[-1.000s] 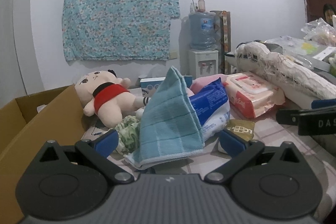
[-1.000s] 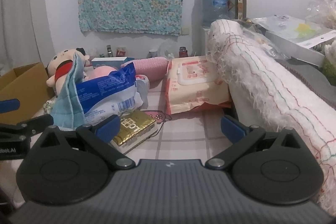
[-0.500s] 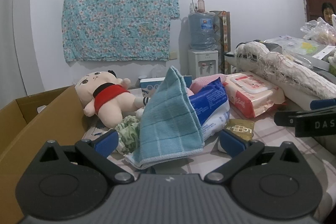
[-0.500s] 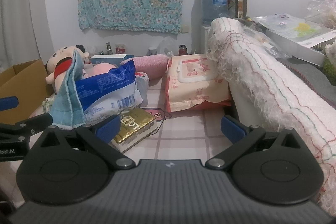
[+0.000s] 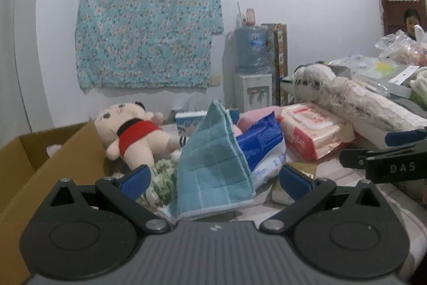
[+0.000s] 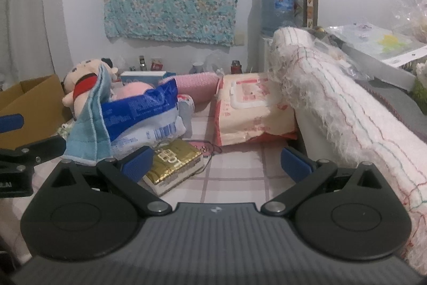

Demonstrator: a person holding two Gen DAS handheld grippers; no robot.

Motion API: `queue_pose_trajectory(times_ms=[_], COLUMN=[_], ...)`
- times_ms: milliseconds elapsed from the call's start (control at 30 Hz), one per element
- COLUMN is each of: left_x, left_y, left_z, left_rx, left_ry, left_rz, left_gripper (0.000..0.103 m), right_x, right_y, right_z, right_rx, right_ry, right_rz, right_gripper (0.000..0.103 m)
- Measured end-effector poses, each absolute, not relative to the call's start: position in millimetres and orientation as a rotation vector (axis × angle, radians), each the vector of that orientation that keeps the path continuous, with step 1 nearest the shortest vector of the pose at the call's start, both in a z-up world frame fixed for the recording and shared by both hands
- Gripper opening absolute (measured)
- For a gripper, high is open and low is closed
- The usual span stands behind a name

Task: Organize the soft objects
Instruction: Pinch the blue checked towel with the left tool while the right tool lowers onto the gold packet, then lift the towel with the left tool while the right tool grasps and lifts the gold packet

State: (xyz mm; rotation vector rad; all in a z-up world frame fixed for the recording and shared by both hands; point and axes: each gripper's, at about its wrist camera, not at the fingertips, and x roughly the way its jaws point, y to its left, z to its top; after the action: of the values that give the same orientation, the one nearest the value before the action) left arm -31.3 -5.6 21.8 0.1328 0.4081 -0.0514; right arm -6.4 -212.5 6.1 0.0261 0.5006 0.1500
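One plush doll [image 5: 133, 136], one teal towel [image 5: 216, 164], one cardboard box [image 5: 40, 159]

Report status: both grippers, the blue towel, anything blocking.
Left gripper open, empty. Right gripper open, empty. Blue towel draped over blue-white pack, untouched. Gold packet beside it.

Much of the pile is covered, cropped or unreadable.

The blue towel [image 5: 213, 164] hides part of the blue-and-white pack [image 5: 263, 148] and the green cloth [image 5: 162, 178]; in the right wrist view it covers the plush doll [image 6: 82, 82]. The cardboard box [image 5: 40, 164] runs off the left edge. Print on the wipes pack [image 6: 253, 108] and gold packet [image 6: 173, 159] is too blurred to read.
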Motion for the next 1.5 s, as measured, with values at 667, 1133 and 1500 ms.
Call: queue_pose_trajectory(times_ms=[667, 1133, 1500], left_x=[39.5, 114.8, 103.3], left_y=[5.1, 22.1, 29.4], left_z=[58.7, 31.2, 41.1], left_rx=[0.124, 0.018, 0.017], left_ry=[0.411, 0.581, 0.524], left_rz=[-0.212, -0.251, -0.229], left_gripper=[0.073, 0.021, 0.008], right_x=[45.3, 107.3, 78.1], right_y=[-194.5, -186.5, -212.3], right_z=[-14.7, -40.1, -36.7], right_rx=[0.036, 0.276, 0.326], right_ry=[0.677, 0.803, 0.820], right_rz=[0.334, 0.310, 0.290], right_gripper=[0.102, 0.081, 0.047])
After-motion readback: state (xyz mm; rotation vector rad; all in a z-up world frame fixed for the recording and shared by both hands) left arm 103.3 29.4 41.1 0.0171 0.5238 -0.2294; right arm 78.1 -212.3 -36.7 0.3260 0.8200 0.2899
